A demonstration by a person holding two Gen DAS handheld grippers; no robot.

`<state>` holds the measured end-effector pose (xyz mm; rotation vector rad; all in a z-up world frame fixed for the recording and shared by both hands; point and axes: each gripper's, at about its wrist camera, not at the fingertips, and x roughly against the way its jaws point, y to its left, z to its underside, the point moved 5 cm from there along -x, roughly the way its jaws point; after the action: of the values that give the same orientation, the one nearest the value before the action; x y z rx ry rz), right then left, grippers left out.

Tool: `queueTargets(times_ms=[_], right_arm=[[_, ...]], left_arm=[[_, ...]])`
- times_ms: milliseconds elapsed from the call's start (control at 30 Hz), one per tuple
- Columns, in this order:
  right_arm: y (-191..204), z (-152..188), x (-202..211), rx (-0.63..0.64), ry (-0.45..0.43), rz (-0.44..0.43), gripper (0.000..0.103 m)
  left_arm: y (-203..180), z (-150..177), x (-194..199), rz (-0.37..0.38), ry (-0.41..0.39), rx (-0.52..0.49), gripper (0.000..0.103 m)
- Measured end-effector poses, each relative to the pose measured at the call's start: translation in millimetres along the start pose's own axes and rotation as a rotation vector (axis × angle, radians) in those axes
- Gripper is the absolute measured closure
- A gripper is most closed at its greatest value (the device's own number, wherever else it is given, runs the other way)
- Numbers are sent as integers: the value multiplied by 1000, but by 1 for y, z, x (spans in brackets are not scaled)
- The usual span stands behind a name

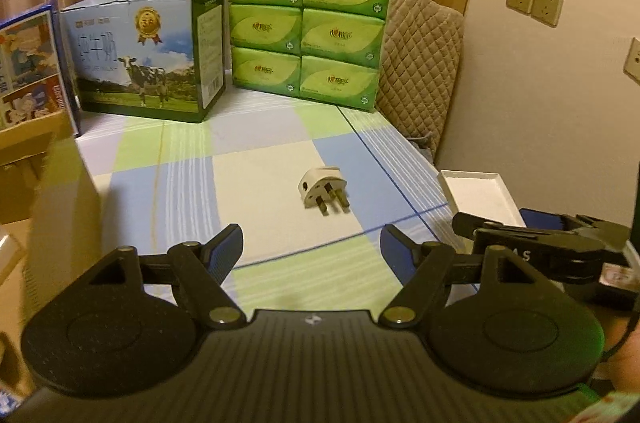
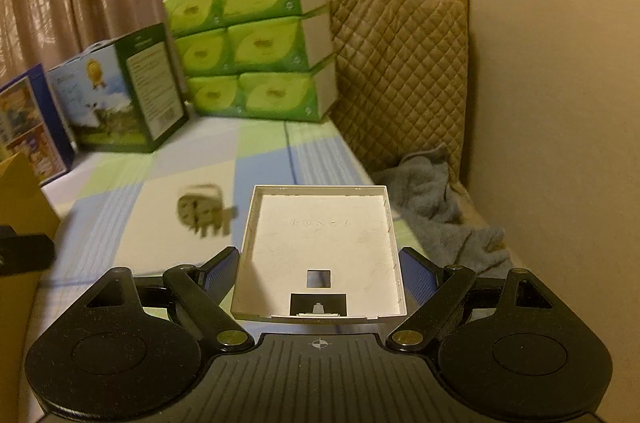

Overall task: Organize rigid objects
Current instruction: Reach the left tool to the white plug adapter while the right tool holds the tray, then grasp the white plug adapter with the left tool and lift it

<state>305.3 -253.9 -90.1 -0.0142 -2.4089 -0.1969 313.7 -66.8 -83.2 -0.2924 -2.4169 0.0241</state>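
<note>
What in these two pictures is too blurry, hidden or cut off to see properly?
- Plug adapter: smeared by motion blur in the right wrist view.
- White tray: near end hidden behind the right gripper in the left wrist view.
- Picture box: cut off by the left edge.

Both views are aimed obliquely down along the fingers from close above; the white plug [image 1: 323,192] and tray [image 2: 320,251] are shared.
</note>
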Motion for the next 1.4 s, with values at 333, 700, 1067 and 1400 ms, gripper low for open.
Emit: queueTargets(times_ms=[333,700,1067,1400], right_arm=[[-22,-14,-42,-58,9,20,21],[-15,-31,-78,-38,-2,8,21],[-29,-27,-87,-68,20,43,21],[-25,-23,-89,-58,36,32,21]], left_arm=[[-4,-4,-75,-12,6,20,31],[-6,-9,-129,-24,5,32,32],[-20,-4,-165,-50,-22,-1,46],[-20,1,-159,-95,-22,-53,54]])
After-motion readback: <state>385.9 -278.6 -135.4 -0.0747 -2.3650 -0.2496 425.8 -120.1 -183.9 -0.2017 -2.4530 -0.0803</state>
